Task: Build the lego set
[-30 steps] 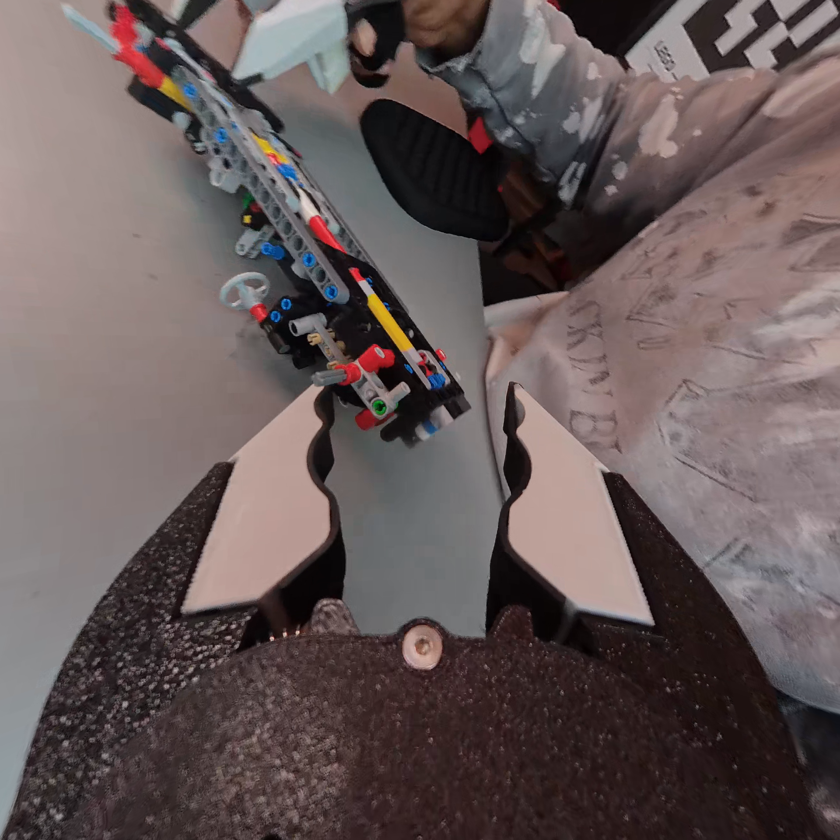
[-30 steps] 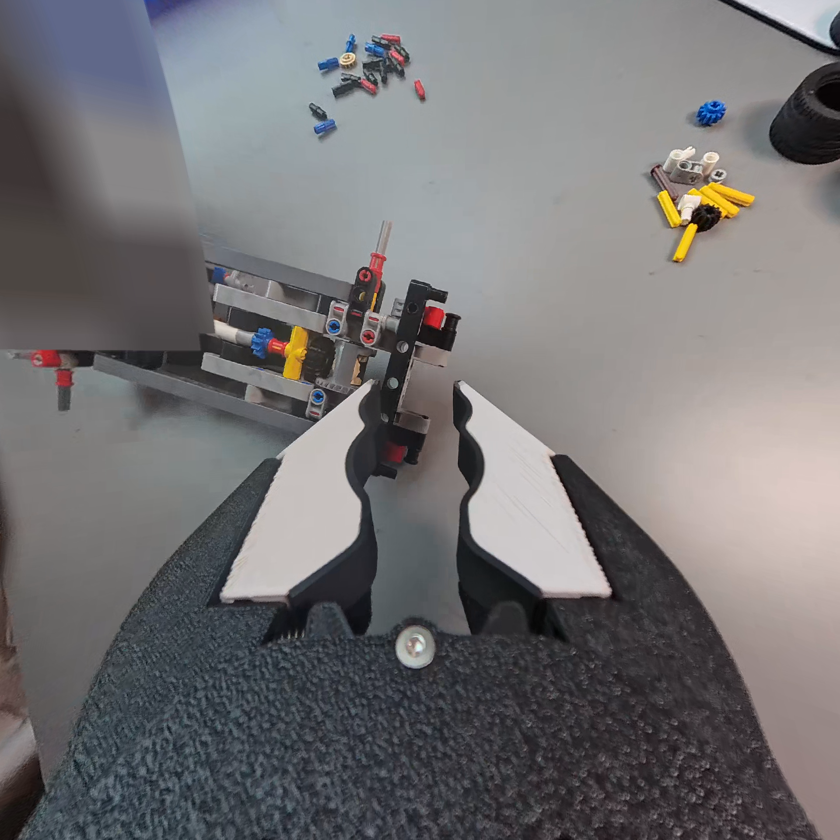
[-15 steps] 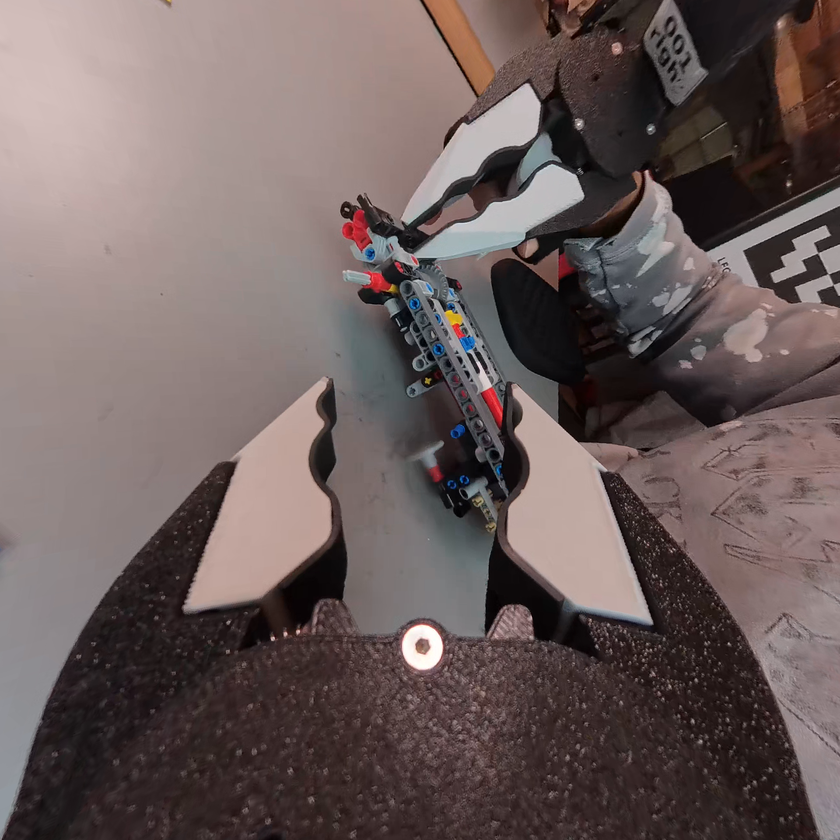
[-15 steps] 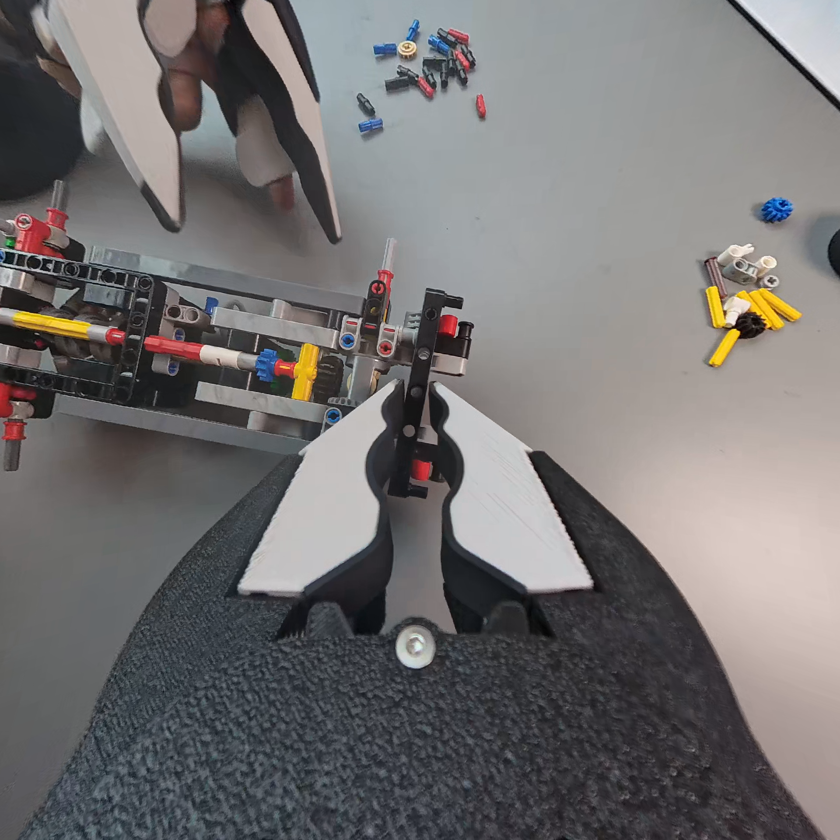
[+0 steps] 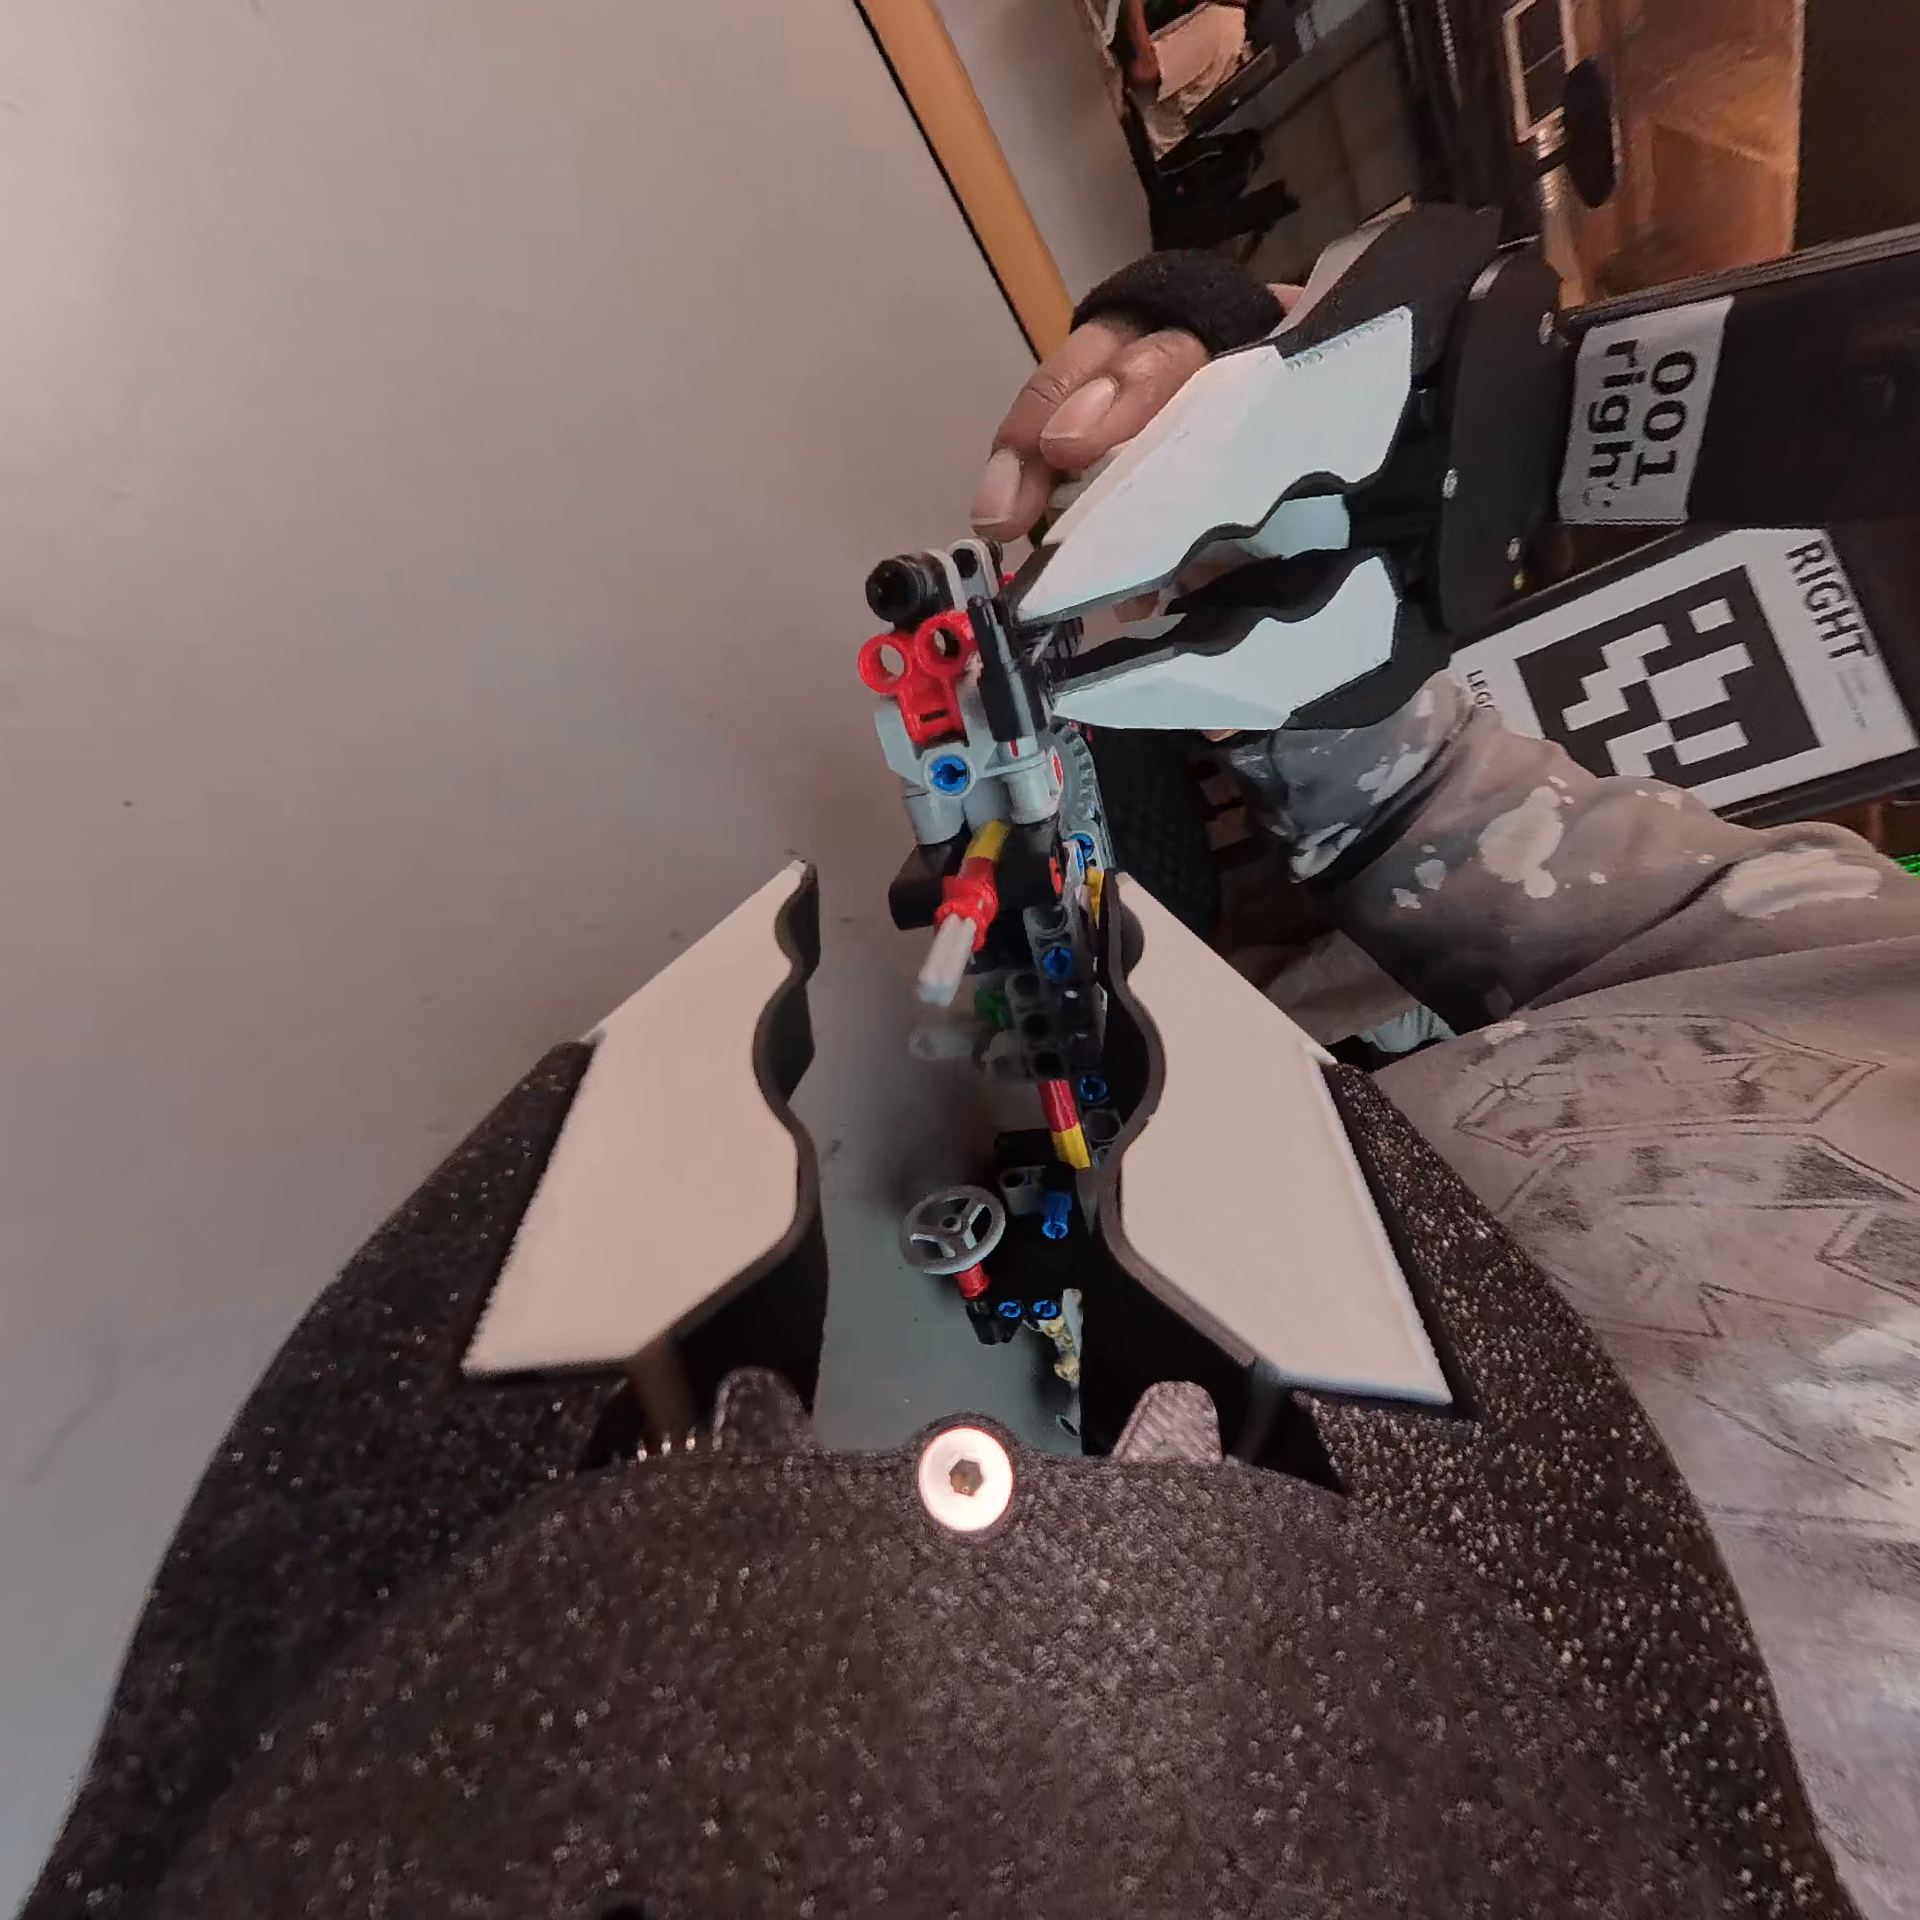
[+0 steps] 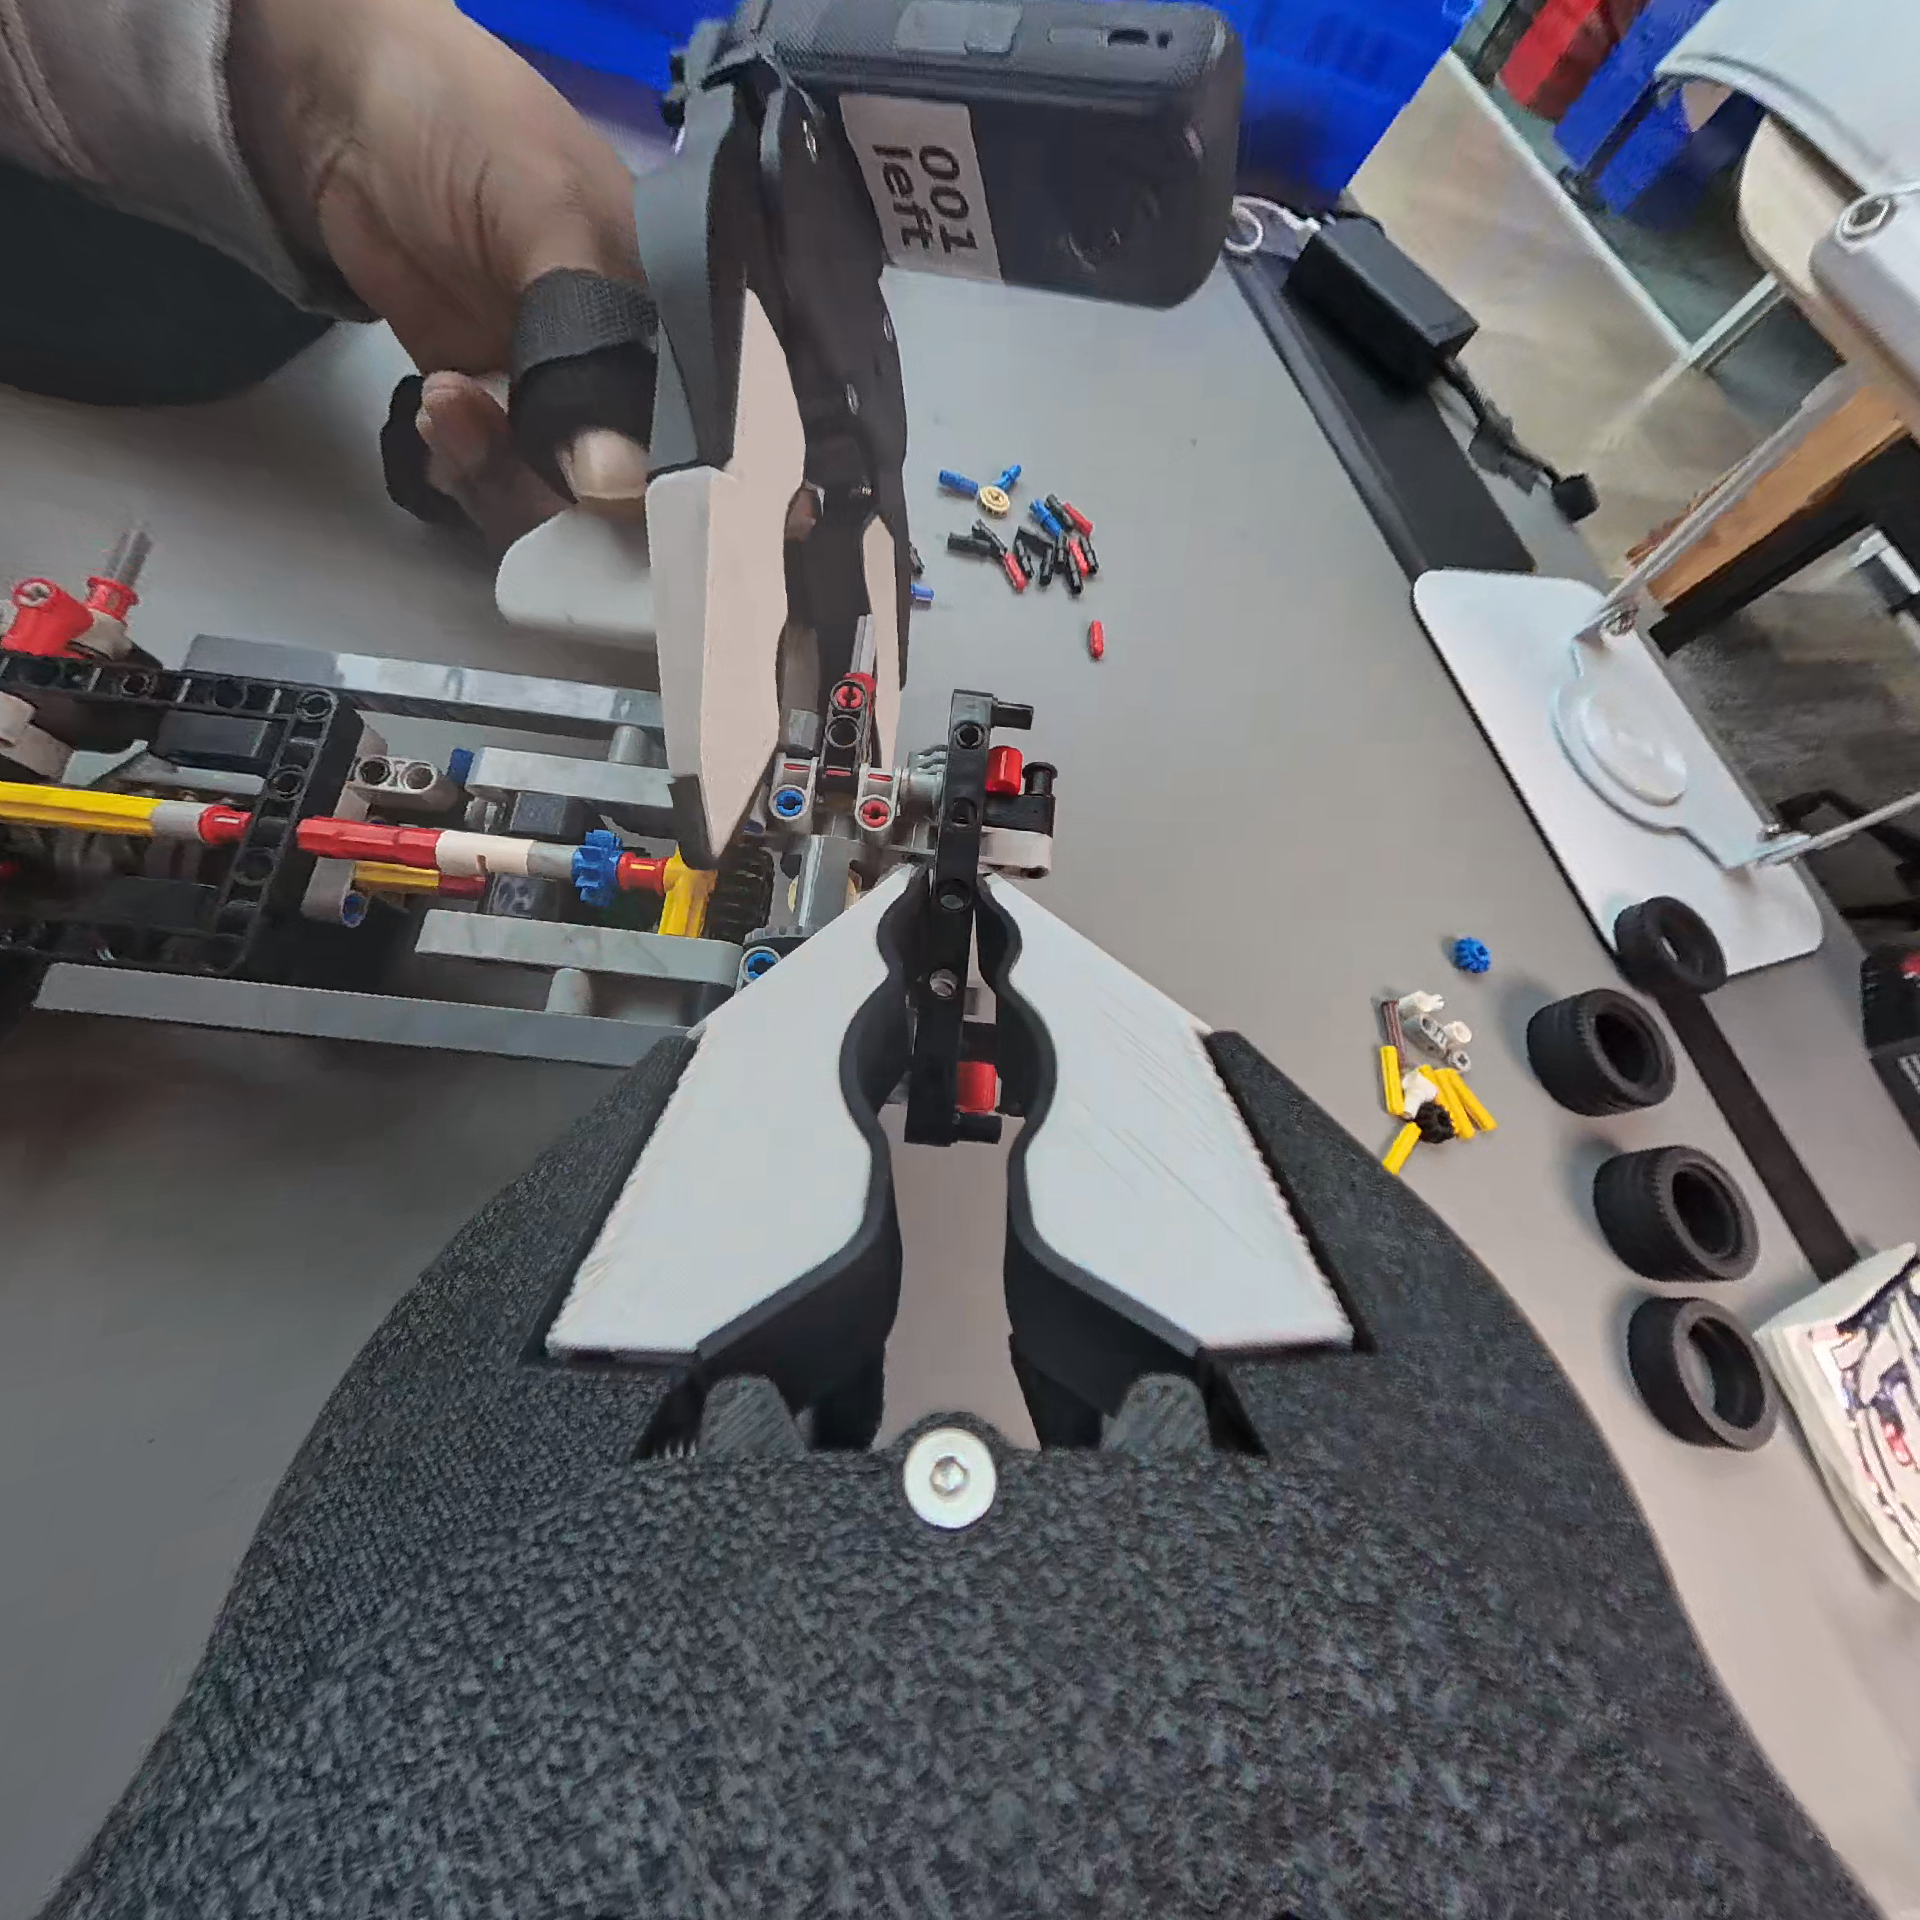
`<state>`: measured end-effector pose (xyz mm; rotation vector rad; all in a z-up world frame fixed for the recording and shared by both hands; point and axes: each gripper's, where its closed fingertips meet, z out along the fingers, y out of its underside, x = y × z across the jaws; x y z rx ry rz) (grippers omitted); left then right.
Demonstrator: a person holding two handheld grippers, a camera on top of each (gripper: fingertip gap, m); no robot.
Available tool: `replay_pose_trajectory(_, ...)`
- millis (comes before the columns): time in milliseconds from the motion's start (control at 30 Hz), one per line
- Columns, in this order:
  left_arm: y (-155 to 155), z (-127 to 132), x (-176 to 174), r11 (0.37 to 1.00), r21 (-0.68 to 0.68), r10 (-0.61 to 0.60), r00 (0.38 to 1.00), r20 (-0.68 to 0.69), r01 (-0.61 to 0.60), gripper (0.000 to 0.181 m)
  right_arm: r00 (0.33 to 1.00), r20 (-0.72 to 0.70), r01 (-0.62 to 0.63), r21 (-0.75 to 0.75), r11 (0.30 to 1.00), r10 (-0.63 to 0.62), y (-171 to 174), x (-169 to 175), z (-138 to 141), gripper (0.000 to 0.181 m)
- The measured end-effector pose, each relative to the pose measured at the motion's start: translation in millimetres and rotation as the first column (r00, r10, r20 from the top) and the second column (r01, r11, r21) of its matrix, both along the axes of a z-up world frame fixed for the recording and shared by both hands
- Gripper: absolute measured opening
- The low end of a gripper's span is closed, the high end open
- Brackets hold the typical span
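Since a second earlier, both tools had closed in on the lego chassis [image 5: 997,831]: the left tool [image 5: 961,904] had swung from beside the model's rear to straddle its length, and the right one had gone from a loose gap to a clamp.

From the left wrist, the left tool stood wide, its jaws either side of the chassis with the right-hand jaw just against the frame and nothing pinched. Beyond it the right tool [image 5: 1023,649] pinched the model's far end, which stood tilted up off the grey bench [image 5: 416,520].

From the right wrist, the right tool [image 6: 951,899] was narrow, holding the black beam [image 6: 956,821] at the chassis [image 6: 416,821] end. The left tool [image 6: 800,810] pointed down over the frame's middle. Loose pins [image 6: 1023,540], yellow parts [image 6: 1429,1091] and three tyres [image 6: 1673,1210] lay apart on the bench [image 6: 1247,623].

To do this well, I judged the left tool should close gently on the grey side rails, not the gears or axle, steadying the frame so the beam is not levered off.
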<state>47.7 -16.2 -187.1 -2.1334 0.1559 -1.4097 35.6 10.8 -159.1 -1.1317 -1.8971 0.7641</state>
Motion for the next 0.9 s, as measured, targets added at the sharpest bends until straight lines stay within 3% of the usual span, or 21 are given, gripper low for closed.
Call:
replay_pose_trajectory(100, -5, 8, 4, 1.0, 0.016, -0.025, 0.998, 0.061, 0.024, 0.034, 1.0, -0.012, -0.026, 0.007, 1.0, 0.026, -5, -4, 2, 0.007)
replay_pose_trajectory(467, -8, 9, 5, 0.999, 0.039, -0.033, 0.998, 0.045, 0.031, 0.034, 0.997, 0.026, -0.071, 0.176, 0.982, 0.068, -11, -16, 4, 0.008)
replay_pose_trajectory(800, -2, 14, -6, 0.997, 0.073, 0.036, 0.998, 0.047, -0.04, 0.039, 0.996, 0.005, -0.094, 0.09, 0.991, 0.094, -17, -24, 9, 0.007)
replay_pose_trajectory(900, -6, 16, -4, 0.996, 0.086, 0.007, 0.999, 0.052, -0.012, 0.031, 0.994, 0.004, -0.113, 0.097, 0.989, 0.113, -20, -23, 9, 0.007)
